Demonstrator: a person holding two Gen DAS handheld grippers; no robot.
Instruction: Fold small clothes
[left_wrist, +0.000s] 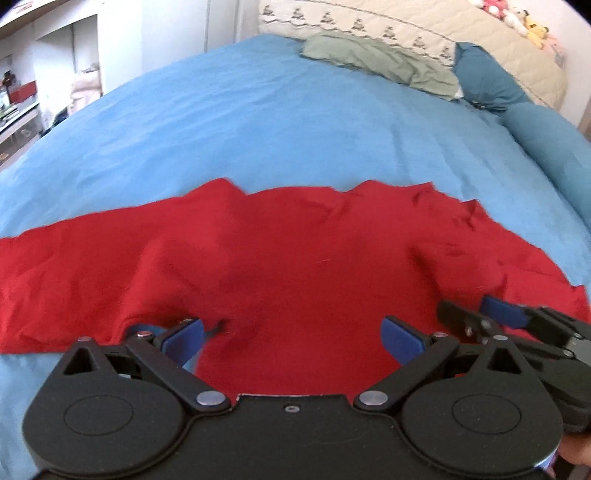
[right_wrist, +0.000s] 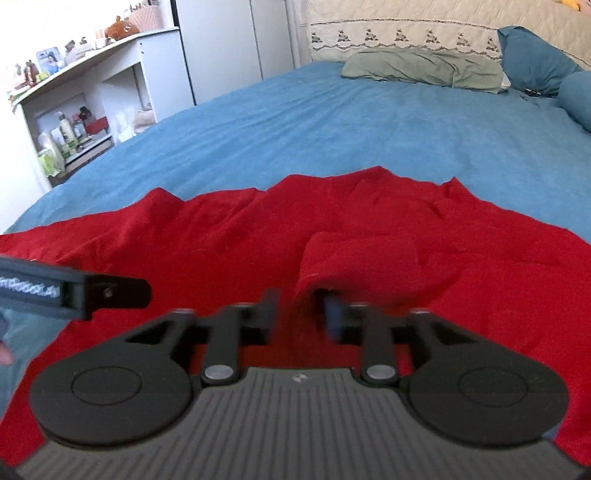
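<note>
The left gripper (left_wrist: 291, 334) was held low over the near edge of the red garment (left_wrist: 295, 254), pointed down and fwd across the bed. Its jaws were seen wide apart, with red cloth lying under and between the blue pads (left_wrist: 402, 334) but not pinched. The right gripper (right_wrist: 301, 312) was held beside it, on the right in the left wrist view, also tilted down toward the cloth. Its jaws were apart, w/ a gap between them; a raised fold of the garment (right_wrist: 354, 262) stood just in front of that gap and reached down into it. Whether the pads touched this fold could not be told, as they were blurred. A finger of the left gripper was seen at the left side of the right wrist view, just above the cloth.

The red garment was spread flat on the blue sheet (left_wrist: 258, 122), near the front edge of the bed, wide from left to right. Its far edge was uneven, with small peaks. Beyond it, much bare sheet was left open up to the green pillow (left_wrist: 380, 62) and the teal pillows (left_wrist: 487, 77) at the headboard (left_wrist: 424, 26). White shelves (right_wrist: 92, 107) stood to the left, well apart from the garment.
</note>
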